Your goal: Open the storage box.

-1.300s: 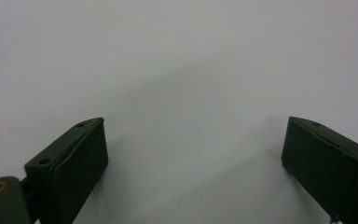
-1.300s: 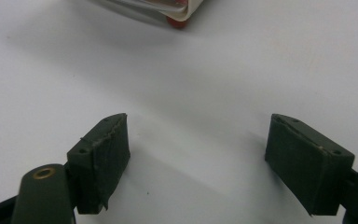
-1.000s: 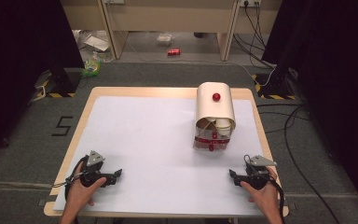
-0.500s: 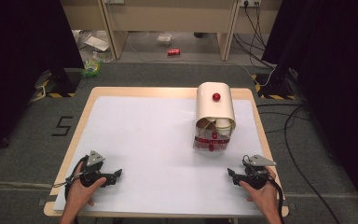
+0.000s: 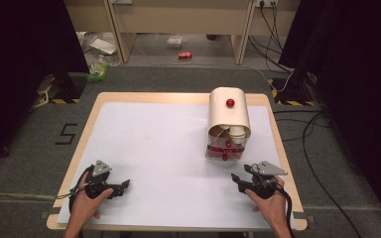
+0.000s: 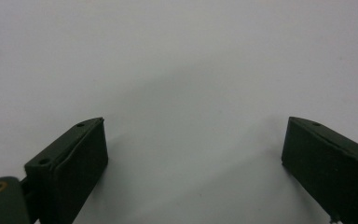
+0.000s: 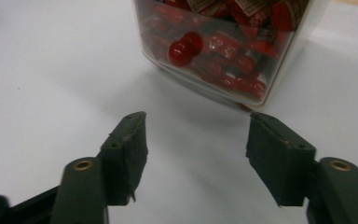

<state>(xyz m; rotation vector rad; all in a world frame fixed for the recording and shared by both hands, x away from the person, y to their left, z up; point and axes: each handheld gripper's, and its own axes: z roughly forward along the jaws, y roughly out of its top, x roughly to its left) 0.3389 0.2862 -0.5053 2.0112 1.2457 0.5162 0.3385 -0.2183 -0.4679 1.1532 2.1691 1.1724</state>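
A white table (image 5: 154,144) carries a cream-lidded container (image 5: 228,124) at far right, red items showing in its clear near end. The left gripper (image 5: 110,186) rests at the near left corner. The right gripper (image 5: 243,179), jaws parted and just closing on nothing, sits near the container.

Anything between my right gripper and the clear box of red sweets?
Nothing: in the right gripper view, bare white table separates the right gripper from the clear box. Its jaws, just closing, hold nothing.
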